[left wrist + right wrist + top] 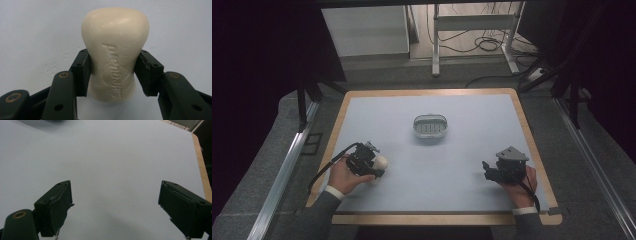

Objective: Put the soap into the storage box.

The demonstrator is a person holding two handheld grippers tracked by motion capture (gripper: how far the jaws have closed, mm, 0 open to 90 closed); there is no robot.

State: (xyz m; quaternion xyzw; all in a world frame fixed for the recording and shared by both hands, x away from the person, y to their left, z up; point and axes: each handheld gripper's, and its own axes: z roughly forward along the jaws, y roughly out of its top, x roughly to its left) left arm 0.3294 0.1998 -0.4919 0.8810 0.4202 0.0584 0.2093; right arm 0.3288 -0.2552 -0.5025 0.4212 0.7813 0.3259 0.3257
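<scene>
Two grippers sit near the front edge of the table (362,100), one in each of the person's hands. The left gripper (373,166) is clamped on a cream bar of soap (380,162) — in the left gripper view its black pads (82,71) press in on both sides of the soap's (115,53) narrow waist, with the rounded, wider end sticking out past the tips and embossed lettering running along the face between the jaws. The bar seems to be just over the pale blue-grey mat, though I cannot tell whether it touches. The left hand (343,175) wraps the gripper's body from behind, a cable looping off toward the table's edge.

Well apart from it, on the other side, the right gripper (486,167) is held low by the right hand (521,186) with its jaws spread wide; the right gripper view shows bare mat between the two pads (56,207) and the wooden table border off to one side.

Farther out, ahead of both grippers and roughly midway between them, stands a small oval soap dish (430,126) with a slotted floor — well beyond the held soap, forward and toward the right gripper's side.
</scene>
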